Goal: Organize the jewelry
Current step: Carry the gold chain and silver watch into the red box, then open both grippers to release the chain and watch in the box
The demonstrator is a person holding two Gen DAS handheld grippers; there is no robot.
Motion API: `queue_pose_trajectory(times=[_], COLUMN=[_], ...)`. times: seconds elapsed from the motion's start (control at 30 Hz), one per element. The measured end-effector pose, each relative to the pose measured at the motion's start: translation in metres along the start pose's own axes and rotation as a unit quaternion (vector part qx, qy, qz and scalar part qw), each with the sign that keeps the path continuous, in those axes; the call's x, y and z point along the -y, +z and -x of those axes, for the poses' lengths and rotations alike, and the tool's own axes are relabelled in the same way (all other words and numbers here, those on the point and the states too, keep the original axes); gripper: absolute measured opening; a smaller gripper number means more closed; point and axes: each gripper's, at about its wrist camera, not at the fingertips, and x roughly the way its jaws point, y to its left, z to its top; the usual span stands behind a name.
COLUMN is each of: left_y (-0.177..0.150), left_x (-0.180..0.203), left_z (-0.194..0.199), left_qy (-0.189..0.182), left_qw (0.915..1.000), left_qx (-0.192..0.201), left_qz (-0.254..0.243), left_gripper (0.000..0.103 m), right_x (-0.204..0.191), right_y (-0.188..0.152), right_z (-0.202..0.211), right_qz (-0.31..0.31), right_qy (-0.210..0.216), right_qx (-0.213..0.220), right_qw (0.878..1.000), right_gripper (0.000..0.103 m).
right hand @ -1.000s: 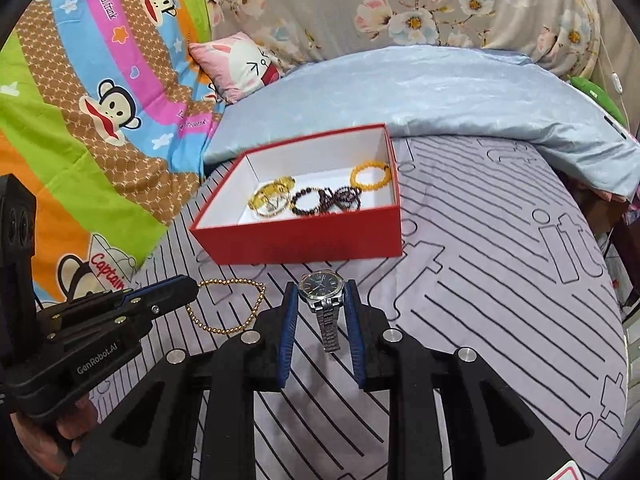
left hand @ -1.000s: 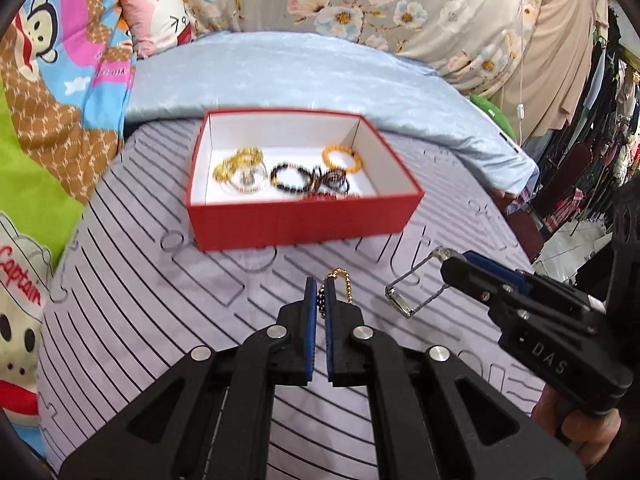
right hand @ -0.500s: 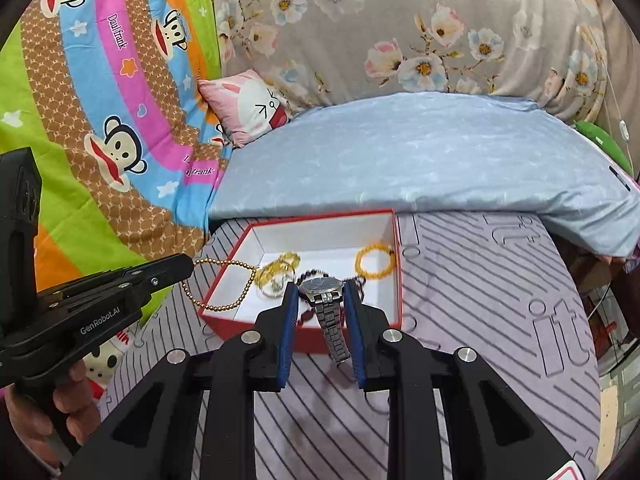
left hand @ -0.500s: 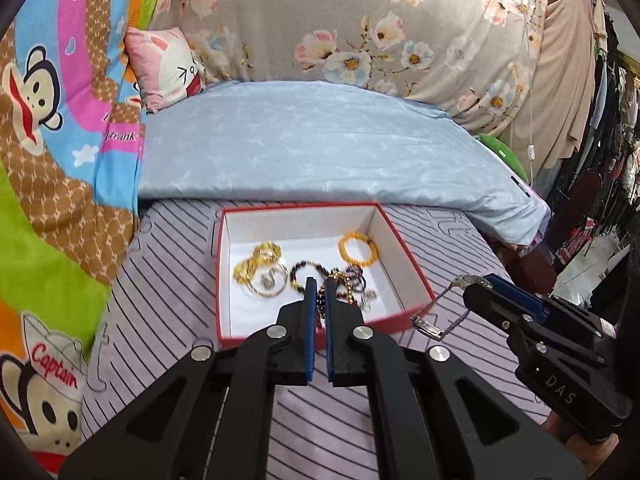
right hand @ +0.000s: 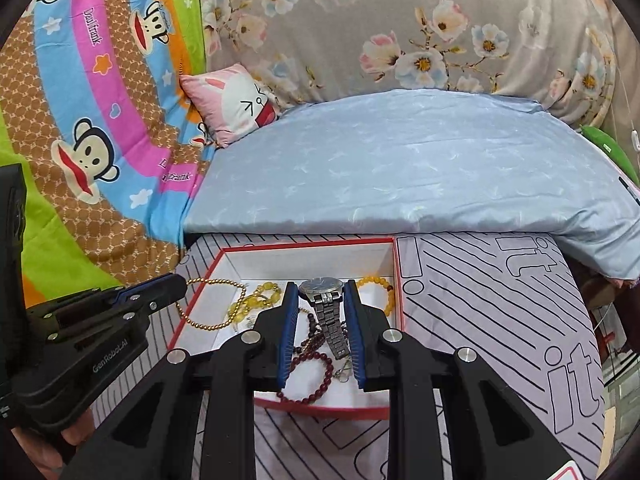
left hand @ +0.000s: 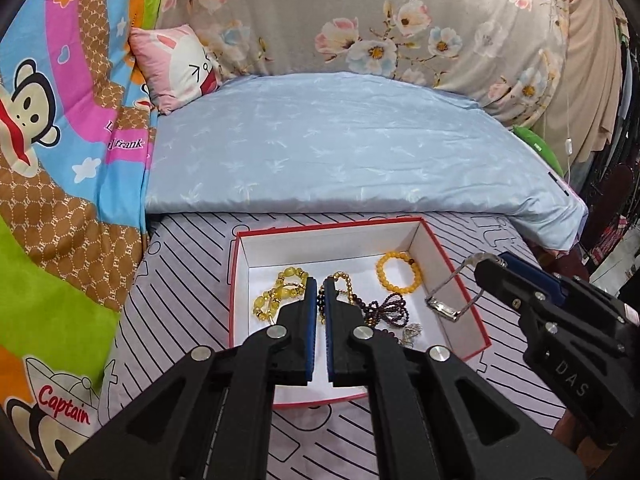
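1. A red box [left hand: 460, 276] with a white inside sits on a grey line-patterned mat [right hand: 500, 300]. Behind it lie a pale blue quilt [left hand: 340, 140], a pink cartoon pillow [right hand: 236, 104] and a bright monkey-print blanket [left hand: 60, 120], with floral fabric [right hand: 400, 20] at the back
2. Already in the box: a yellow chunky bracelet [left hand: 280, 292], an orange bead bracelet [left hand: 398, 274] near the far right corner, and dark maroon beads [right hand: 312, 360] toward the front
3. The left gripper [left hand: 320, 292] hangs over the box's middle, its blue-padded fingers nearly together, pinching a gold bead chain [right hand: 212, 304]; in the right wrist view the chain's loop dangles from the tips across the box's left wall
4. The right gripper [right hand: 321, 292] is over the right half of the box, clamped on a silver watch [right hand: 326, 308] by its case, dark dial facing up, metal link band trailing down between the fingers
5. In the left wrist view the watch band shows as an open loop over the box's right wall
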Motion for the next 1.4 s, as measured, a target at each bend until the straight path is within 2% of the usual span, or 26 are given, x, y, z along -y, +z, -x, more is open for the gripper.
queue_pose_trajectory(times=[0.53,1.3,1.37,1.4], left_y=[-0.002,-0.006,-0.006,-0.006], left_x=[-0.005,-0.006,-0.006,-0.006], left_z=[-0.034,-0.054,-0.056,-0.056], left_qy=[0.012,0.032,0.036,0.038], left_qw=[0.9996,0.9986,0.9984,0.9983], left_qx=[-0.025,-0.041,-0.044,-0.044], left_qz=[-0.001,0.000,0.002,0.002], left_gripper=[0.003,0.004,0.007,0.014], right_x=[0.001,0.001,0.001,0.000], right_y=[-0.002,-0.007,-0.007,-0.007], right_z=[-0.046,-0.068,-0.066,-0.064], right_qz=[0.003,0.003,0.002,0.003], right_qy=[-0.012,-0.025,-0.027,-0.028], right_qx=[-0.032,-0.050,-0.043,-0.039], right_qw=[0.999,0.998,0.999,0.999], right_gripper=[0.022,0.023,0.023,0.023])
